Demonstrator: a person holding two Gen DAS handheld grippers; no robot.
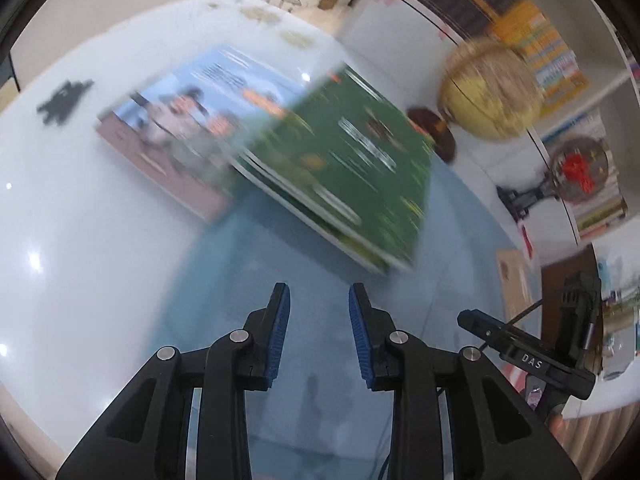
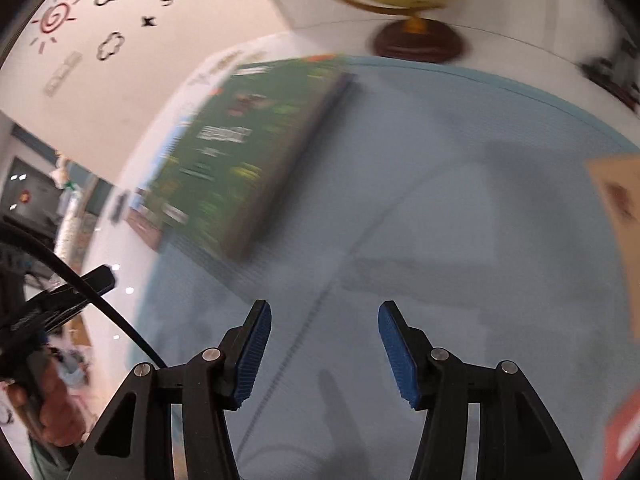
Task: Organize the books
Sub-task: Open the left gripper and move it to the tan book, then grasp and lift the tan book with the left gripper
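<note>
Both the left tool (image 1: 319, 294) and right tool (image 2: 325, 311) hang spread and empty over a white desk (image 1: 80, 216) with a blue mat (image 2: 460, 184), stacked books (image 1: 352, 168) and a globe (image 1: 490, 88)

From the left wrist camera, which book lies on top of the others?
The green book. It rests on the stack, partly covering the light blue book with the picture cover.

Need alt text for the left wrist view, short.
Left gripper, jaws apart and empty, points down at a pale blue mat. Ahead, a green-covered book lies stacked on a light blue picture book, with a yellow globe behind; motion-blurred.
</note>
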